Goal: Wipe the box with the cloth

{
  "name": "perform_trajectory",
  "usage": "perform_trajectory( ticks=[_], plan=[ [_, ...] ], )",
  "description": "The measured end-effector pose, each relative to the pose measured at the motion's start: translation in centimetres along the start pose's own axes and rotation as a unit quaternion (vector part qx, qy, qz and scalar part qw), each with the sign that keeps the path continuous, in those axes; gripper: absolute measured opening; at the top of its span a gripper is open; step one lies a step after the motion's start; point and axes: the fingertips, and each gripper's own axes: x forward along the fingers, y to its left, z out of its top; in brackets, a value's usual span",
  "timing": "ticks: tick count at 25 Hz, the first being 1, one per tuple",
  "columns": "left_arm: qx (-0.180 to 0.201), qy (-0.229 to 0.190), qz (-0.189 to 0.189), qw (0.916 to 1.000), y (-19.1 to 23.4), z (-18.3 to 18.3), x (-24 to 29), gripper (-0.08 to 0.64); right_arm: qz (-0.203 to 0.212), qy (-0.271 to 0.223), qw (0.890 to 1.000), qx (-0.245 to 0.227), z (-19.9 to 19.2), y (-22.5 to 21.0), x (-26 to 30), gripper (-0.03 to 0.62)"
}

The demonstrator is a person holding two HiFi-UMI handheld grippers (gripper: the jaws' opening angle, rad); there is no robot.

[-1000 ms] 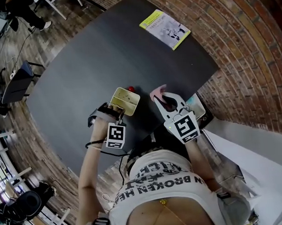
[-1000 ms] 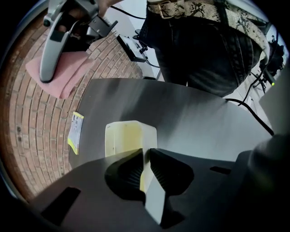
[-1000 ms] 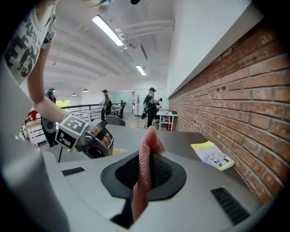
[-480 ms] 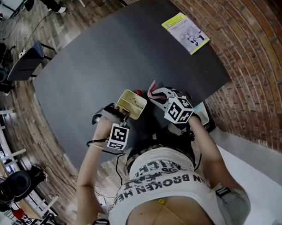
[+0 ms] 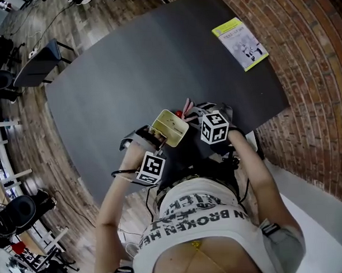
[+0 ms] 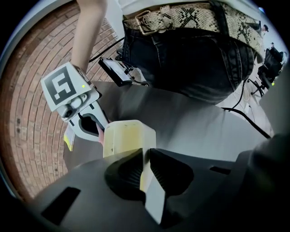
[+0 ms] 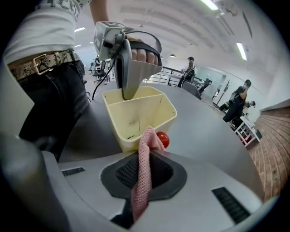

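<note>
A cream-yellow open box [image 5: 170, 126] stands near the front edge of the dark table [image 5: 129, 67]. My left gripper [image 5: 161, 137] is shut on the box's wall; in the left gripper view the wall [image 6: 146, 172] runs between the closed jaws. My right gripper [image 5: 194, 113] is shut on a pink cloth [image 7: 142, 176], whose free tip [image 5: 187, 108] lies against the box's outer side. A small red ball [image 7: 162, 139] sits on the table right beside the box [image 7: 140, 113]. The inside of the box looks bare, with a few dark marks.
A yellow booklet [image 5: 240, 44] lies at the table's far right corner. A black device [image 6: 120, 72] sits at the table edge by the person's waist. Brick floor surrounds the table; chairs [image 5: 11, 217] and people [image 7: 240, 99] are farther off.
My right gripper has turned and moved left with the cloth, bringing it up against the box. The left gripper has kept its hold on the box.
</note>
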Motion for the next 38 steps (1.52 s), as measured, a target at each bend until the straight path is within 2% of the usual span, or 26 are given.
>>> perform_trajectory(
  ticks=[6, 11, 17, 25, 33, 38],
  plan=[
    [-0.016, -0.01, -0.001, 0.9998, 0.1, -0.1, 0.2, 0.044, 0.026, 0.037, 0.994, -0.1, -0.2, -0.1, 0.9, 0.017],
    [-0.036, -0.012, -0.01, 0.9992, 0.1, 0.0, 0.4, 0.043, 0.028, 0.037, 0.992, -0.114, -0.3, 0.2, 0.8, 0.017],
    [-0.064, -0.019, -0.013, 0.9977, 0.1, -0.2, 0.2, 0.043, 0.015, 0.029, 0.996, -0.085, -0.2, 1.1, 0.2, 0.017],
    [-0.085, -0.015, -0.012, 0.9962, 0.3, -0.3, 0.2, 0.043, -0.02, 0.015, 1.0, -0.005, -0.2, 1.8, -0.6, 0.017],
    [-0.118, -0.017, -0.001, 0.9929, 1.1, 0.4, 0.5, 0.041, -0.04, -0.006, 0.996, 0.081, 0.1, 1.7, -1.1, 0.017],
    [-0.155, -0.03, -0.002, 0.9875, 1.2, 1.1, 0.7, 0.038, -0.053, -0.021, 0.994, 0.095, 1.2, 1.7, -0.8, 0.017]
  ],
)
